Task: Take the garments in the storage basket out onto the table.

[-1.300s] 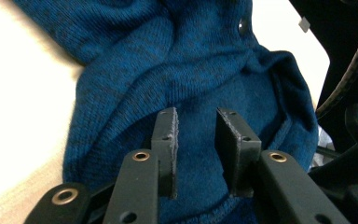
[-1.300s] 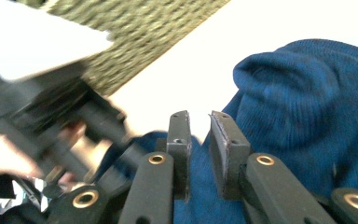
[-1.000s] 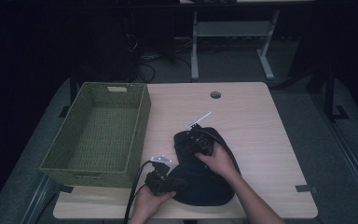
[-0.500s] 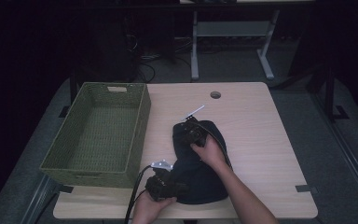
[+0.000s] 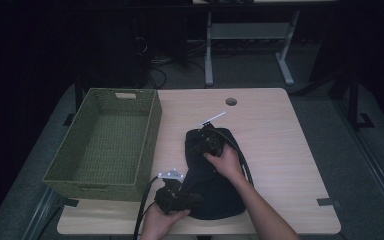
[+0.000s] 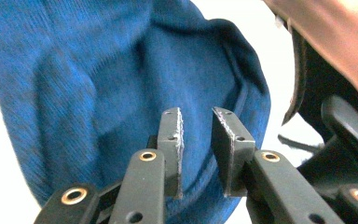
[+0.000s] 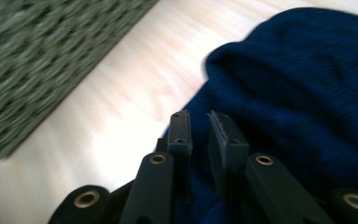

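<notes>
While both narrow-gapped grippers, left gripper and right gripper, grip nothing, blue cloth lies beneath.

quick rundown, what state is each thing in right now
basket: upright, empty, on the table's left side
blue cloth: bunched flat on the table, beside the basket
left hand-held gripper: jaws slightly apart over the cloth's near end
right hand-held gripper: jaws slightly apart at the cloth's far edge
table: bare wood on the right

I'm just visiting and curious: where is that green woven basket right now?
In the high view the green woven basket sits on the left part of the wooden table, just left of the dark blue cloth.
</notes>
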`<state>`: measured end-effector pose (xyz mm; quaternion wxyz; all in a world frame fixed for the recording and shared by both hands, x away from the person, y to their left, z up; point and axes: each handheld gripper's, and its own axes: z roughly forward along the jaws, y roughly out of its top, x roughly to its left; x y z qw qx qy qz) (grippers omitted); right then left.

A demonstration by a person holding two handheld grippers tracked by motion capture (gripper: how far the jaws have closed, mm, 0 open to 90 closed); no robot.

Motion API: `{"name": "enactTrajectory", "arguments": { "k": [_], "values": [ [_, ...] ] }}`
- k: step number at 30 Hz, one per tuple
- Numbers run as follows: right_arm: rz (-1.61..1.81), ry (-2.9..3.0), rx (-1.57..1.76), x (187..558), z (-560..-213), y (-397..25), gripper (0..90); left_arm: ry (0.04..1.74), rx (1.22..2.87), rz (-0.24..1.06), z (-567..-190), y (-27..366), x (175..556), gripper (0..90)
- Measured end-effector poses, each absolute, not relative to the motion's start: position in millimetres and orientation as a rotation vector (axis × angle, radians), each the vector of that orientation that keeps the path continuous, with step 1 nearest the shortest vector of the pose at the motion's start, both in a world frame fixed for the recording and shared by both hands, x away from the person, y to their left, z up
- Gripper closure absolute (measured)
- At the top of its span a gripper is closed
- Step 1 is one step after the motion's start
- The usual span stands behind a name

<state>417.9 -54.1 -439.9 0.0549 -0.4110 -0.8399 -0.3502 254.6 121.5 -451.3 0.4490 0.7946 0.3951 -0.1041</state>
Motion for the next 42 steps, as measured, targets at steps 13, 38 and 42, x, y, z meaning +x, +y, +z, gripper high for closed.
{"name": "enactTrajectory", "arguments": {
  "k": [13, 38, 42],
  "values": [
    [-0.896, -2.602, -1.214, 414.7, -455.3, -34.2, 87.1, 1.052, 2.016, -0.265, -472.3, 125.8, 254.6, 73.0],
    [-1.008, -2.541, -1.317, 424.4, -449.9, -22.2, 77.2, 0.991, 1.951, -0.266, -453.9, 126.9, 247.1, 72.1],
    [-1.103, -2.500, -1.276, 411.1, -438.3, -39.8, 75.9, 1.005, 1.907, -0.198, -441.5, 133.1, 255.8, 71.4]
  ]
}}
